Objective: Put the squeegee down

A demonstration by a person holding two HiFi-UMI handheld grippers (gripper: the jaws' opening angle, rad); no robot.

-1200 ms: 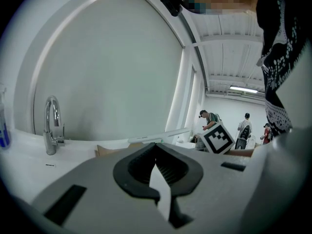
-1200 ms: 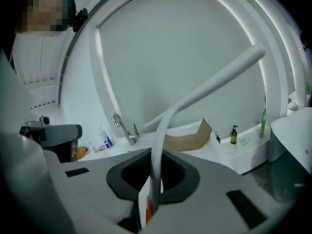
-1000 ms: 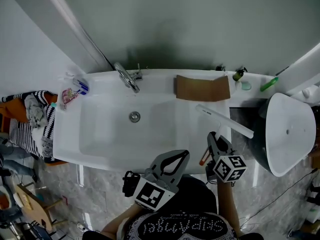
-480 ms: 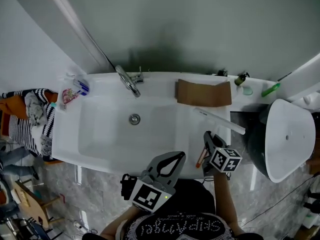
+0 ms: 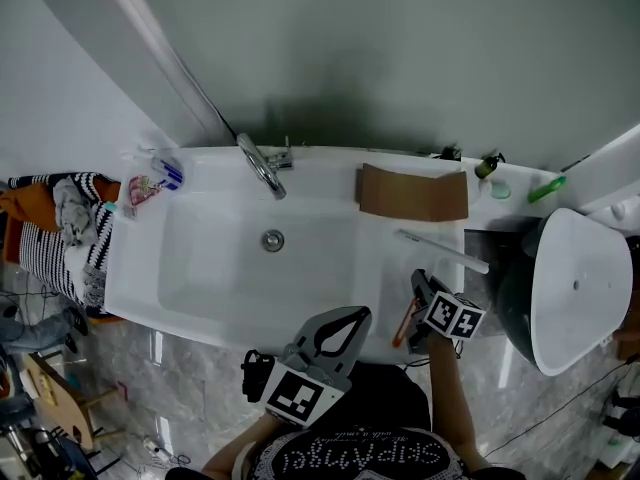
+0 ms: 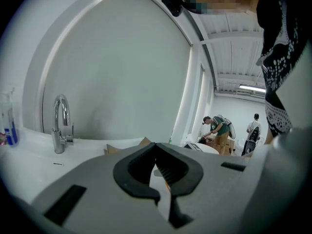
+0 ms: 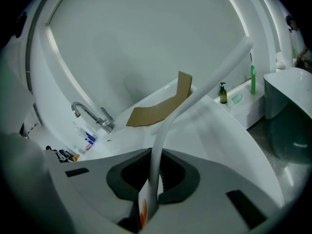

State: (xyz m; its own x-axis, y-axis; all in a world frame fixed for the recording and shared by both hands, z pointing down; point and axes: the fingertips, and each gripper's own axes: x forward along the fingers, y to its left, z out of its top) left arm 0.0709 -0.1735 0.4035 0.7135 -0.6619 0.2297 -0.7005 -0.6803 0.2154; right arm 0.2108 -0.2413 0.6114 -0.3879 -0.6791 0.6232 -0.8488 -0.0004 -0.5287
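Note:
The squeegee [image 5: 440,251] is white, with a long blade and an orange-marked handle. It hangs over the right end of the white tub [image 5: 200,308], near its front rim. My right gripper [image 5: 424,290] is shut on the handle, and the blade points away from me toward the cardboard. In the right gripper view the handle [image 7: 155,169] runs up between the jaws of my right gripper [image 7: 156,152] to the blade [image 7: 209,69]. My left gripper [image 5: 340,326] hovers at the tub's front rim, shut and empty. Seen from the left gripper view, the tips of the left gripper [image 6: 156,145] meet.
A chrome faucet [image 5: 262,165] and a drain [image 5: 272,239] sit at the tub's middle. A brown cardboard piece [image 5: 412,193] leans at the back right. Toiletries [image 5: 150,183] lie at the left corner, bottles [image 5: 487,165] at the right. A white toilet [image 5: 575,288] stands to the right.
My right gripper has sunk with the squeegee, bringing its blade lower over the tub's right end and rolling it a little. My left gripper has stayed in place.

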